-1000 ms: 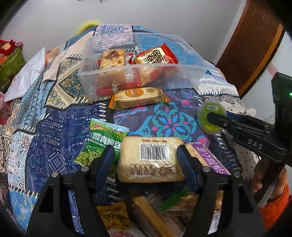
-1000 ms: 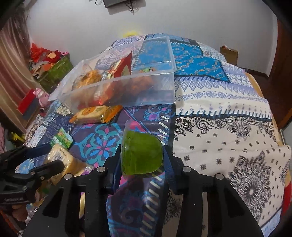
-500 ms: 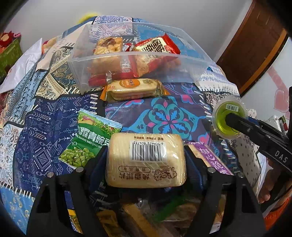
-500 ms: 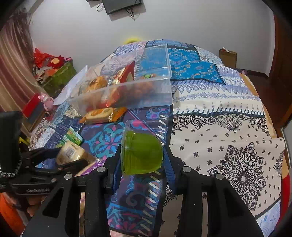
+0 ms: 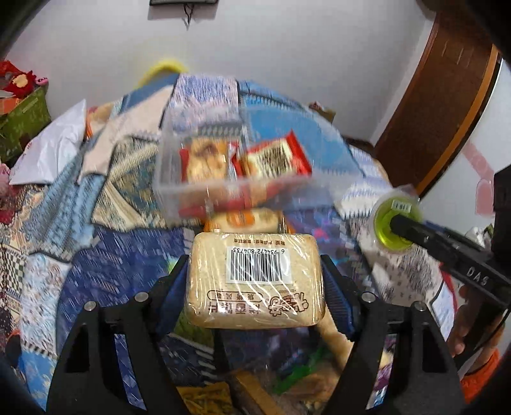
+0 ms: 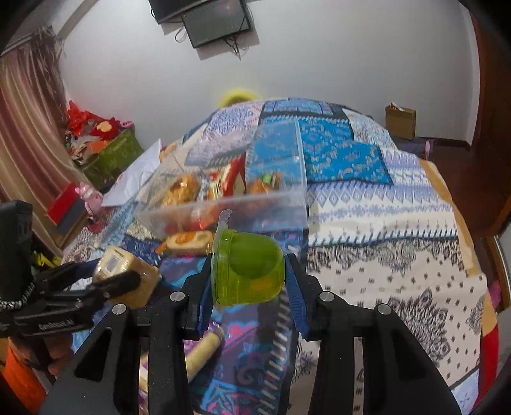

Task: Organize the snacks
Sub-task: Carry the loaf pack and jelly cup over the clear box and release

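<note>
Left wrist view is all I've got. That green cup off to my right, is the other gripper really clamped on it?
Observer: Yes. In the right wrist view, both pads of the right gripper press on the green jelly cup.
Operator: Which way is the cup sitting?
Observer: On its side, domed bottom to the right, lid to the left, with the pull tab sticking up.
Operator: Anything underneath it?
Observer: A pale roll-shaped snack lies on the bedspread, just below that gripper.

Showing white walls [image 6: 319,64], a dark screen [image 6: 214,22] hanging high, brown curtain [image 6: 22,127] draping left, patchwork bed [image 6: 367,207] filling centre.
</note>
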The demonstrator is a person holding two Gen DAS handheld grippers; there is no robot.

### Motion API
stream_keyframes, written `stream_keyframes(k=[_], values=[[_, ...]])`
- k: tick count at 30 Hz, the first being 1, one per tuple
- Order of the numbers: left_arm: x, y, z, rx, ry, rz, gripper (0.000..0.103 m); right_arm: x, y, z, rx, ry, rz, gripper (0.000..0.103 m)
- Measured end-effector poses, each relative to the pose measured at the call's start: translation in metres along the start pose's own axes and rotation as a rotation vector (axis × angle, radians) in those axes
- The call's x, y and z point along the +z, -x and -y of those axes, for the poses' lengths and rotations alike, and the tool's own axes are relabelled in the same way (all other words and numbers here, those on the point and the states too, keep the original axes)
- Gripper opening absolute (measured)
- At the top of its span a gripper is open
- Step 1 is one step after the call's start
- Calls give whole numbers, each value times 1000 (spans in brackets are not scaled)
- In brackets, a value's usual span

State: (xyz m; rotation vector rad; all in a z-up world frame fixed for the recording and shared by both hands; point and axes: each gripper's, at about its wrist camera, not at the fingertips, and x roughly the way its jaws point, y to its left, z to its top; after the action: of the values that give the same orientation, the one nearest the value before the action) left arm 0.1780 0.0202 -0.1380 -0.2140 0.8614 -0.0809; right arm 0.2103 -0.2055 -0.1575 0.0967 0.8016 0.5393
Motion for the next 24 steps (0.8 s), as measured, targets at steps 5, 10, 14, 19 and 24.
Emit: stream_keyframes(k=[5, 10, 14, 19, 24], values=[[30, 11, -2, 29, -9, 73, 77, 23, 3, -6, 5, 14, 50, 37], [60, 14, -2, 44, -15, 129, 77, 48, 5, -12, 8, 33, 101, 37], [82, 10, 0, 46, -18, 164, 77, 69, 4, -18, 6, 52, 137, 37], [108, -8, 2, 46, -23, 180, 77, 89, -5, -20, 7, 57, 161, 38], [125, -37, 1, 64, -23, 159, 77, 103, -23, -15, 13, 37, 156, 38]])
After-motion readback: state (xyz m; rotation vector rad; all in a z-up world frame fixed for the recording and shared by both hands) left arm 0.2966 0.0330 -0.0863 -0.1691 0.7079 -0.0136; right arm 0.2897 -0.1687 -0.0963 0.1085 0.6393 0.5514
